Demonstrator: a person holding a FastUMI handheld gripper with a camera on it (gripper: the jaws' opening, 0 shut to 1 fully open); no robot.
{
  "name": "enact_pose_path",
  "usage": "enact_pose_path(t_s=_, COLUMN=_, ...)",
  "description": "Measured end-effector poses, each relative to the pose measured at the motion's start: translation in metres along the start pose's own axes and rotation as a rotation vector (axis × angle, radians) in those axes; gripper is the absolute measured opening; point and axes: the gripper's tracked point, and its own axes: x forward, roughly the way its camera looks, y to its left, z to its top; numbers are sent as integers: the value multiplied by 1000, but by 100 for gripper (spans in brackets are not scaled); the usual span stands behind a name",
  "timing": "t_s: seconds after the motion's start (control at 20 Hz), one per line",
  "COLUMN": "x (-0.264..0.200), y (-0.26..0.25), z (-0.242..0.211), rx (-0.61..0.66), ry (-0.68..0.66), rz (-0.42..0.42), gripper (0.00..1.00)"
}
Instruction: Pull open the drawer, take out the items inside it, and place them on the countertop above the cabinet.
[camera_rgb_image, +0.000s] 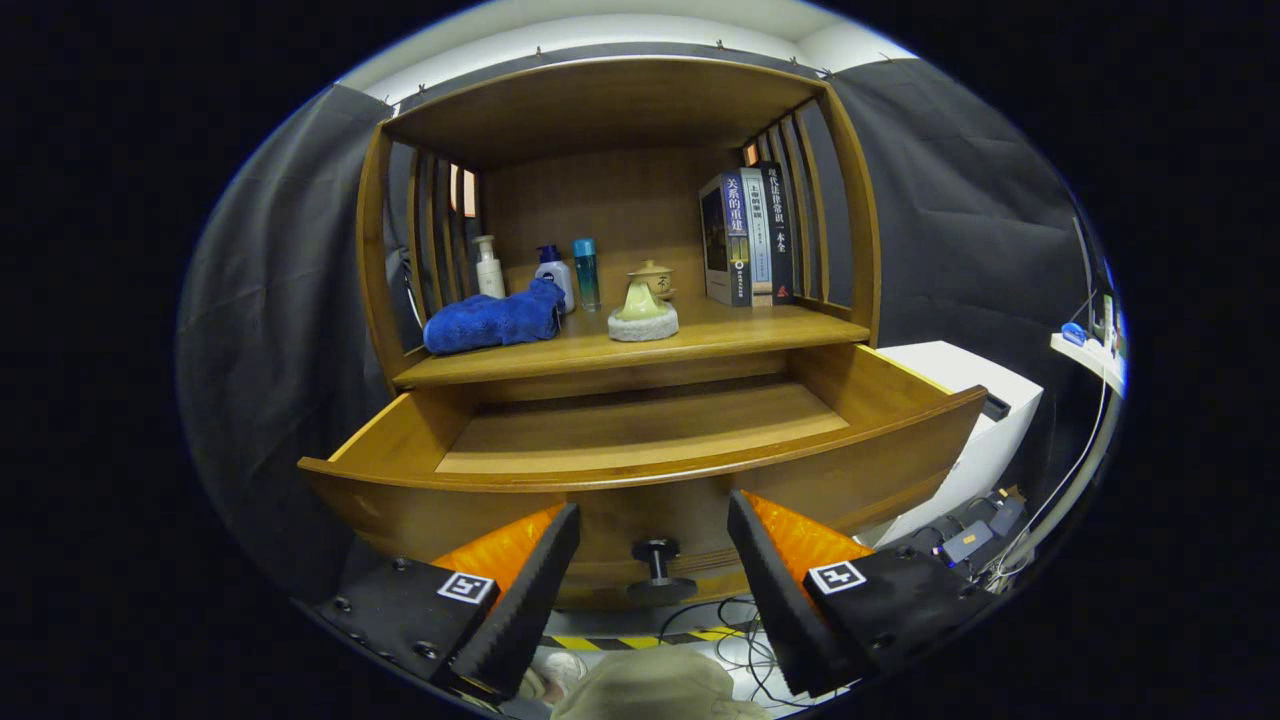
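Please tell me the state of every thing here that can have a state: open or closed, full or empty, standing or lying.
drawer: pulled open, visible inside empty
drawer knob: free, between the claw fingers, untouched
claw: open, fingers on either side of the knob
blue towel: lying crumpled on the countertop
three bottles: upright, caps on
books: standing upright, closed
lidded cup: lid on
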Motion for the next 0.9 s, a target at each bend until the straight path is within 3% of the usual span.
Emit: enact_pose_path(t_s=0.9, x=79, y=5, z=29, rx=-27, ry=26, rz=13, gripper=99)
